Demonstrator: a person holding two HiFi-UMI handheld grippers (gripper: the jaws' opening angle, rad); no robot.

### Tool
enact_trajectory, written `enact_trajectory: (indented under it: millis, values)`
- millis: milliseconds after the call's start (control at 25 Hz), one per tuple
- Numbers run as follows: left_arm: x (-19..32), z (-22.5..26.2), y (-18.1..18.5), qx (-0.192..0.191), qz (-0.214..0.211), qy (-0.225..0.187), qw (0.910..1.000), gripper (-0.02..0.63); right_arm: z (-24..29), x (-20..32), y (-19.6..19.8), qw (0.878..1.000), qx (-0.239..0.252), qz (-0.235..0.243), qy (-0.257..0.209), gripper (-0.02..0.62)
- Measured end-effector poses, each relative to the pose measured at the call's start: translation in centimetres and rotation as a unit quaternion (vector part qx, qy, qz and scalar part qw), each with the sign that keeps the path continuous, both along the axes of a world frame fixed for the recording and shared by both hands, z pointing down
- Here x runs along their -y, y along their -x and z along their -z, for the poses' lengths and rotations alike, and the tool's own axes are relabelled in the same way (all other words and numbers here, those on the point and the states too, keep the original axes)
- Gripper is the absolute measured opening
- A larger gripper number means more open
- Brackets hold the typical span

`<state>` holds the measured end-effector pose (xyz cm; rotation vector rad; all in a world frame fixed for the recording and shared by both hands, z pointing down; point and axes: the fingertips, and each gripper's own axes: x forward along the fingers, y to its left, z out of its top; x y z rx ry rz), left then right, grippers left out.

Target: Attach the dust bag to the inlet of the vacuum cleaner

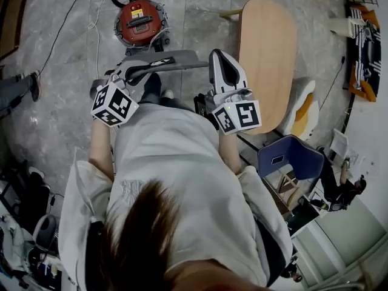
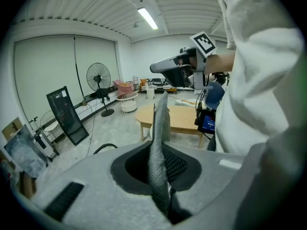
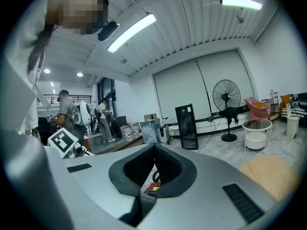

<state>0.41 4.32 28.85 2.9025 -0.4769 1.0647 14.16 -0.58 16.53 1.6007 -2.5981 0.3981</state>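
Short of the vacuum cleaner [image 1: 140, 22], my left gripper [image 2: 160, 200] jaws pinch the dust bag [image 2: 158, 143]; right gripper [image 3: 143, 198] jaws closed, empty. Carry step, I reckon; next, line bag up with inlet.

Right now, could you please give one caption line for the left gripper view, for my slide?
Left tongs clamp a grey dust bag edge-on, wooden table and standing fan behind.
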Motion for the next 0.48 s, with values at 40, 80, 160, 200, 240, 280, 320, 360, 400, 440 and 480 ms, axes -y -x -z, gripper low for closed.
enact_trajectory:
  millis: [40, 80, 160, 200, 240, 280, 320, 360, 400, 440, 480]
  values:
    - [0.4, -0.2, 0.1, -0.002, -0.004, 0.004, 1.0000, 0.037, -0.1, 0.5, 0.1, 1.000, -0.003, -0.003, 0.000, 0.003]
    - [0.6, -0.3, 0.2, -0.003, -0.009, 0.007, 0.9999, 0.037, -0.2, 1.0, 0.2, 1.000, -0.006, -0.006, 0.001, 0.003]
    - [1.1, -0.5, 0.4, -0.006, -0.016, 0.015, 0.9997, 0.037, -0.3, 1.8, 0.5, 1.000, -0.007, -0.012, 0.002, 0.003]
    - [1.2, -0.6, 0.6, -0.007, -0.019, 0.018, 0.9996, 0.037, -0.4, 2.2, 0.8, 1.000, -0.007, -0.012, 0.003, 0.003]
    - [1.4, -0.8, 0.7, -0.009, -0.021, 0.022, 0.9995, 0.037, -0.5, 2.6, 1.1, 1.000, -0.006, -0.011, 0.004, 0.003]
    - [1.5, -1.0, 0.9, -0.009, -0.021, 0.025, 0.9994, 0.037, -0.6, 2.9, 1.5, 1.000, -0.006, -0.009, 0.005, 0.003]
    - [1.6, -1.2, 1.1, -0.010, -0.022, 0.028, 0.9993, 0.037, -0.7, 3.1, 1.9, 1.000, -0.007, -0.006, 0.006, 0.003]
    - [1.6, -1.3, 1.2, -0.010, -0.021, 0.032, 0.9992, 0.037, -0.8, 3.4, 2.2, 1.000, -0.008, -0.003, 0.007, 0.003]
    - [1.5, -1.4, 1.3, -0.011, -0.020, 0.034, 0.9991, 0.037, -0.8, 3.5, 2.5, 1.000, -0.010, 0.001, 0.008, 0.003]
    - [1.5, -1.4, 1.5, -0.012, -0.019, 0.036, 0.9991, 0.037, -0.7, 3.6, 2.7, 1.000, -0.011, 0.004, 0.007, 0.003]
    - [1.4, -1.5, 1.6, -0.012, -0.018, 0.038, 0.9990, 0.037, -0.7, 3.8, 2.9, 1.000, -0.014, 0.007, 0.006, 0.003]
